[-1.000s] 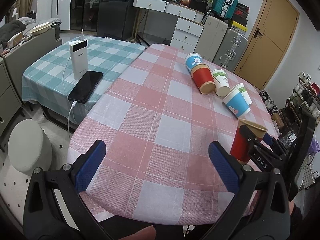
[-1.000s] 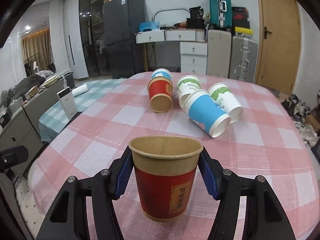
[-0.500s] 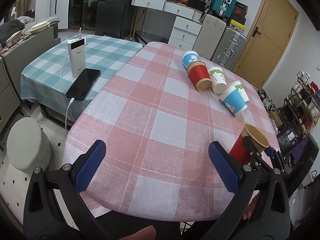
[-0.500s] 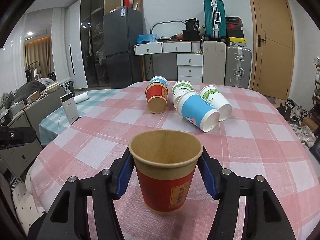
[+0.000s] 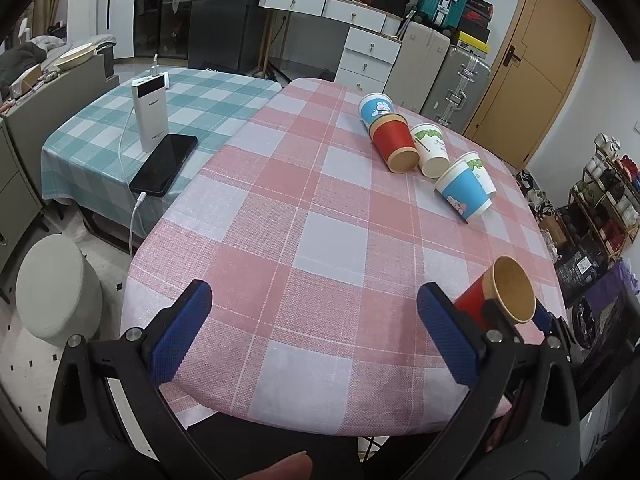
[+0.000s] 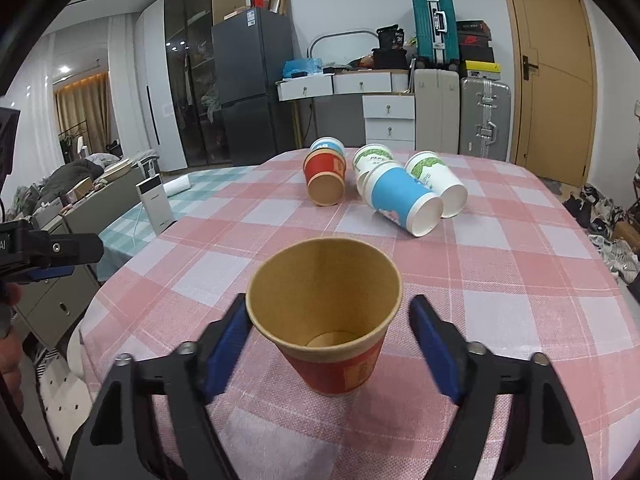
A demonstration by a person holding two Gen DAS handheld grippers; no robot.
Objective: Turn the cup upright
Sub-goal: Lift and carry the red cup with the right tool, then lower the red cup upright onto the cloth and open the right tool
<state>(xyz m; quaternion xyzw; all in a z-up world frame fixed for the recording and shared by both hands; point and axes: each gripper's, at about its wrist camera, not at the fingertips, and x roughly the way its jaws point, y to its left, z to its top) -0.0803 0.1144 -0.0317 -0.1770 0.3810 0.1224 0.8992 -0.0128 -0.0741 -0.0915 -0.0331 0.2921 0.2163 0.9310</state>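
Observation:
A red paper cup [image 6: 332,344] with a brown rim stands upright on the pink checked tablecloth [image 6: 500,280], mouth up. My right gripper [image 6: 336,356] is open around it, with a gap between each blue pad and the cup wall. In the left wrist view the same cup [image 5: 496,300] shows at the right edge of the table, beside the right gripper. My left gripper [image 5: 316,340] is open and empty over the near table edge.
Several cups lie on their sides at the far end: a red one [image 6: 325,182], a blue one [image 6: 400,200] and white-green ones [image 6: 438,182]. A power bank [image 5: 150,112] and phone [image 5: 164,164] lie on the green checked table at left. A stool [image 5: 56,284] stands below.
The right gripper's jaws have opened and let go of the red cup, which now stands on the table. The view has tilted down, showing inside the cup. The left gripper has risen slightly.

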